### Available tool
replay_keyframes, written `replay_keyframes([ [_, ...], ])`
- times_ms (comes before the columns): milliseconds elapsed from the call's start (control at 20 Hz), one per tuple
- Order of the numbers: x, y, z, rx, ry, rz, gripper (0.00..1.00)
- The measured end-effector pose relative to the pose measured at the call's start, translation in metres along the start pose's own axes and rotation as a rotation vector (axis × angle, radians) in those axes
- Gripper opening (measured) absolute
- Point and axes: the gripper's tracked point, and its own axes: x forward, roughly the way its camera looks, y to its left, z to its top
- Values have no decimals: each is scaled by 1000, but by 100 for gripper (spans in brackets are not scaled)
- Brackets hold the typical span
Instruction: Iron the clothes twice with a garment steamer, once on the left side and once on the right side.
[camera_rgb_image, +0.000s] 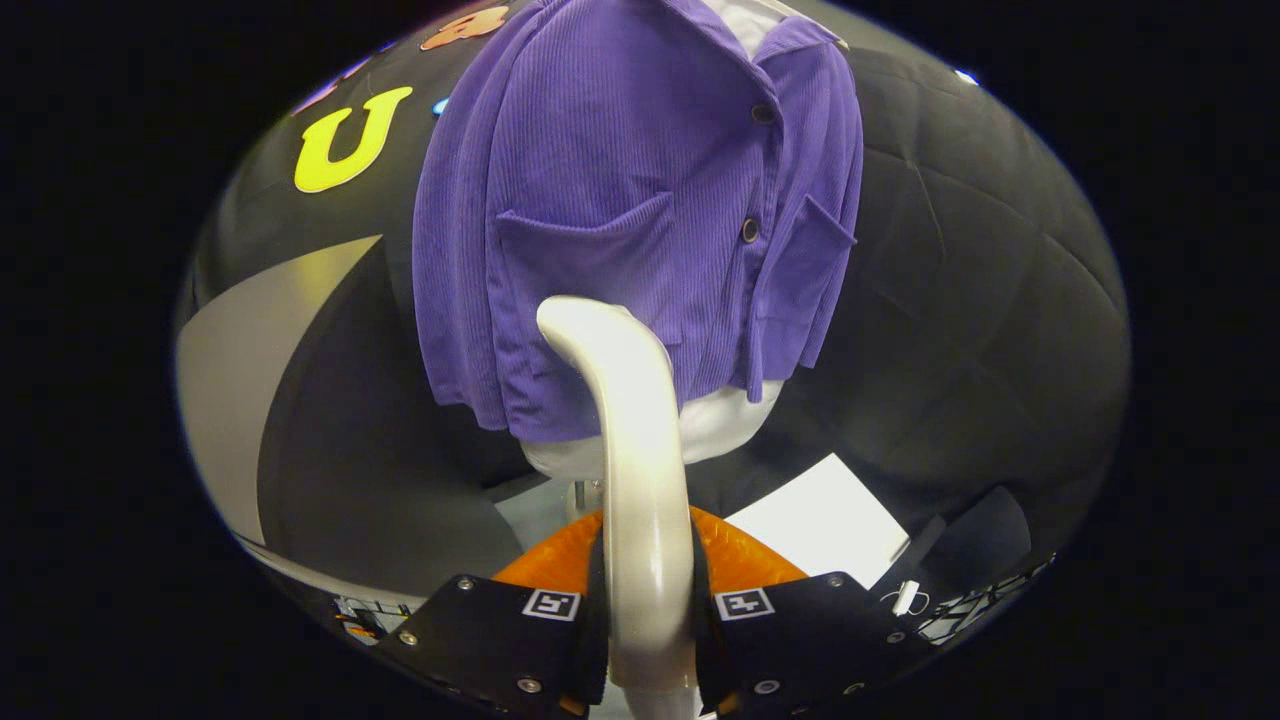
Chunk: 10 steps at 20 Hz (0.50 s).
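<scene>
The gripper (648, 620) is clenched on the pale handle of the garment steamer (630, 450), both fingers pressing its sides. The steamer curves up ahead of the fingers, its head seemingly touching the purple shirt (620, 200), which hangs on a white mannequin (720, 420) just beyond.

The gripper (648, 620) shows as two broad, flat plates flanking a narrow central gap, each angling outward toward 8 and 4 o'clock. Each plate bears a small square white-bordered marker at its inner upper corner, beside the gap, and several round silver screw heads sit along the plates' outer and lower edges. Both fingers press on the cream handle of the garment steamer (640, 480), which runs up between them toward 12 o'clock.
</scene>
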Motion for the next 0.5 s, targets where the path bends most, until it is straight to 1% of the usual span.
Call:
replay_keyframes([
  [150, -3, -6, 2, 11, 20, 33, 35],
  [500, -34, -69, 28, 46, -44, 73, 34],
])
